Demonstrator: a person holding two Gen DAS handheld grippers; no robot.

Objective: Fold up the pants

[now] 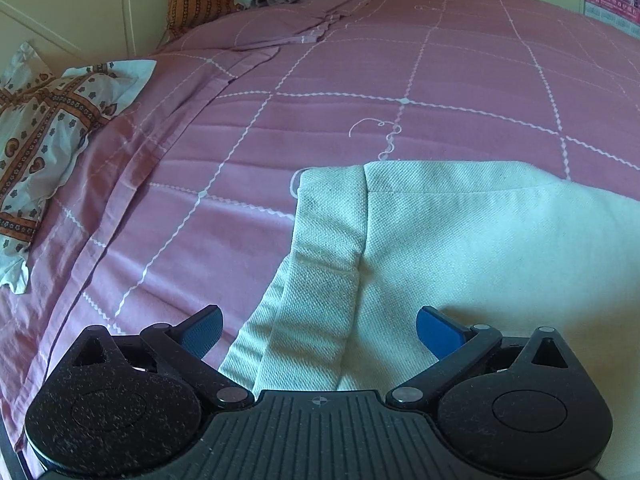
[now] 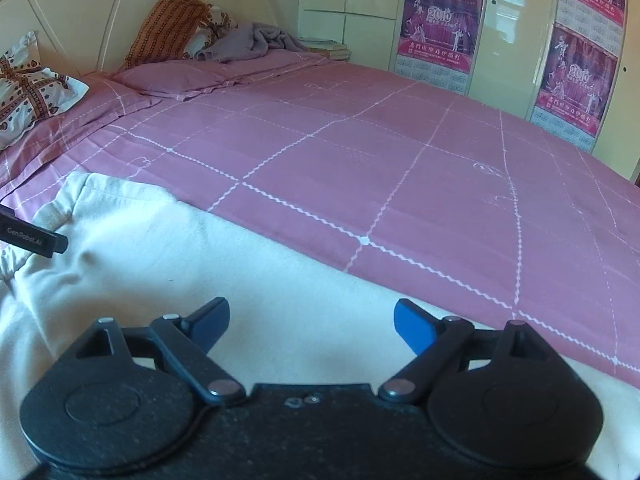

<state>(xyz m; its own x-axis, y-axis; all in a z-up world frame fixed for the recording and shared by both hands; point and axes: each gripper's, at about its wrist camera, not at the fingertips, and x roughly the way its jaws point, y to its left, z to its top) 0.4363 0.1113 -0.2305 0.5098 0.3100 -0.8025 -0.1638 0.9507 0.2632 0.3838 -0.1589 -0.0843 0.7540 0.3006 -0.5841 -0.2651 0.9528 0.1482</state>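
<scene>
Cream-white pants (image 1: 460, 248) lie flat on the pink bed; a hemmed end with layered cuffs (image 1: 320, 280) shows in the left wrist view. My left gripper (image 1: 319, 332) is open just above that hemmed end, holding nothing. The pants also show in the right wrist view (image 2: 200, 272), spread along the near edge of the bed. My right gripper (image 2: 311, 326) is open over the pants' fabric, holding nothing. The tip of the left gripper (image 2: 36, 238) shows at the far left of the right wrist view.
The pink grid-patterned bedsheet (image 2: 360, 160) covers the bed. A patterned pillow (image 1: 44, 132) lies at the left, an orange pillow (image 2: 168, 28) and a grey garment (image 2: 248, 44) at the headboard. Wardrobe doors with calendars (image 2: 440, 28) stand behind.
</scene>
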